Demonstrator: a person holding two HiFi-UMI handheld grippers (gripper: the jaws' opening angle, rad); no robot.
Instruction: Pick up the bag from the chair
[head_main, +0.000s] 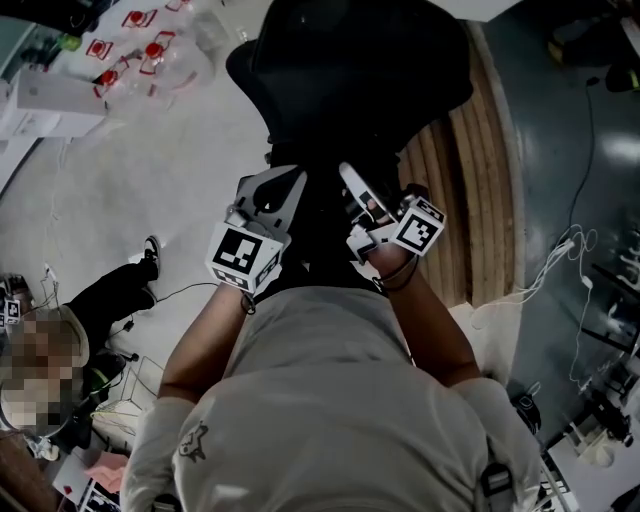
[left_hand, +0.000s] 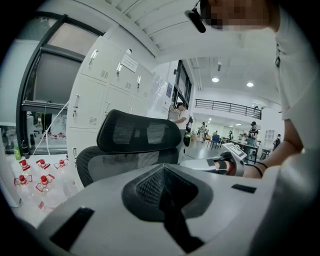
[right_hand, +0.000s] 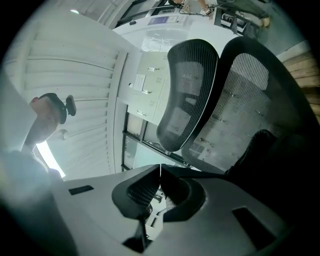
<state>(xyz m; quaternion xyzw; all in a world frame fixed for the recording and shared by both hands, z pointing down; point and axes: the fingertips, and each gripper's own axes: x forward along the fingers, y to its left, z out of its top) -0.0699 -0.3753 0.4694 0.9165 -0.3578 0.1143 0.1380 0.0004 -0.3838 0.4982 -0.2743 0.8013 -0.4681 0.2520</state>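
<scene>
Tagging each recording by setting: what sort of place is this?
Likely an open-plan office or lab: a mesh office chair, white lockers along the wall, and people at desks in the hall behind.

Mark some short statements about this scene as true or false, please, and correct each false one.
1. The chair has a black mesh back. True.
2. The right gripper has its jaws wide apart. False: its jaws are together.
3. Clear bottles with red tops stand to one side of the chair. True.
4. The marker cube on the left gripper is red. False: it is black and white.
</scene>
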